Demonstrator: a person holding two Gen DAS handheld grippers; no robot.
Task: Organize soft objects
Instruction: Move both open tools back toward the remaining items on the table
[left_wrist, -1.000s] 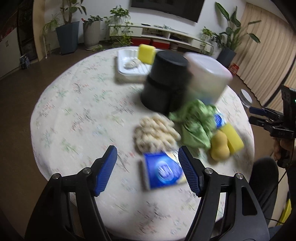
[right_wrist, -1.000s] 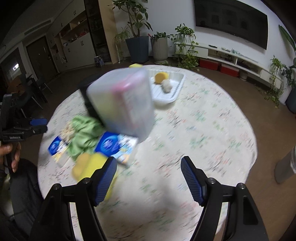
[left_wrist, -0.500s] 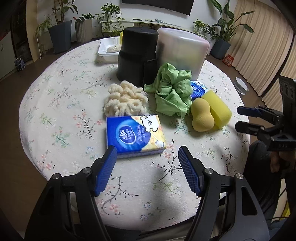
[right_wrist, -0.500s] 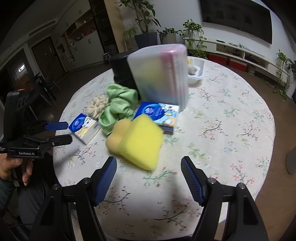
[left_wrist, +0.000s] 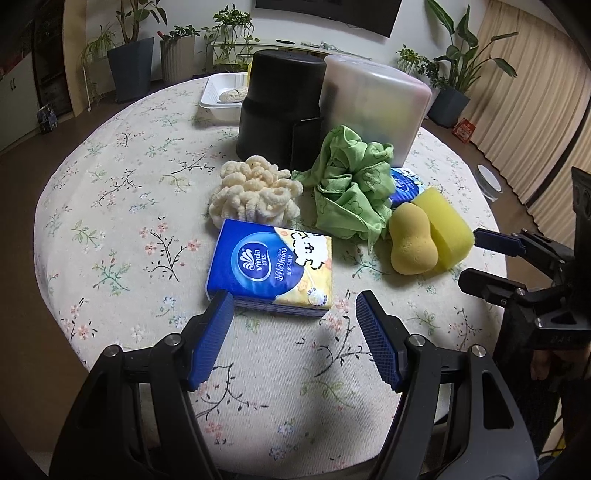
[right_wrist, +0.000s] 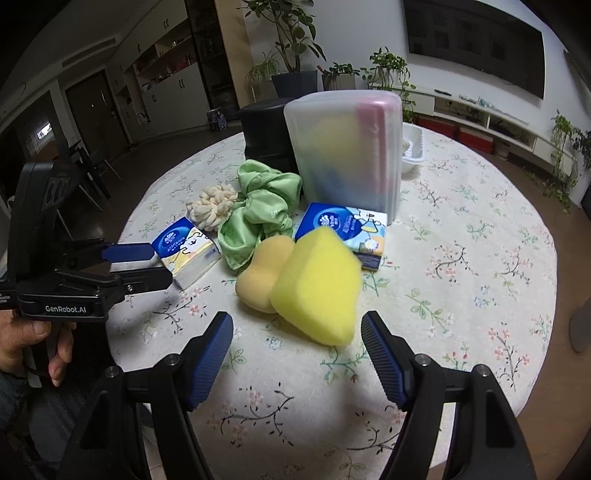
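tissue pack (left_wrist: 272, 265): glossy plastic wrap | yellow sponge (right_wrist: 317, 286): porous foam | tablecloth (left_wrist: 122, 206): matt floral cloth

Potted plants (left_wrist: 133, 55) line the white wall (right_wrist: 354, 33) at twelve o'clock, under a dark TV (right_wrist: 476, 48) and a low white shelf (right_wrist: 484, 122). Beige curtains (left_wrist: 532, 110) hang at two o'clock in the left view. The floor (left_wrist: 22, 177) is brown.

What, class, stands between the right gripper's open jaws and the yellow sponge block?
Nothing visible: only bare tablecloth lies between the right gripper and the yellow sponge block.

Floral tablecloth (left_wrist: 122, 206), potted plants (left_wrist: 131, 62) – wall television (right_wrist: 476, 44), curtains (left_wrist: 532, 110)
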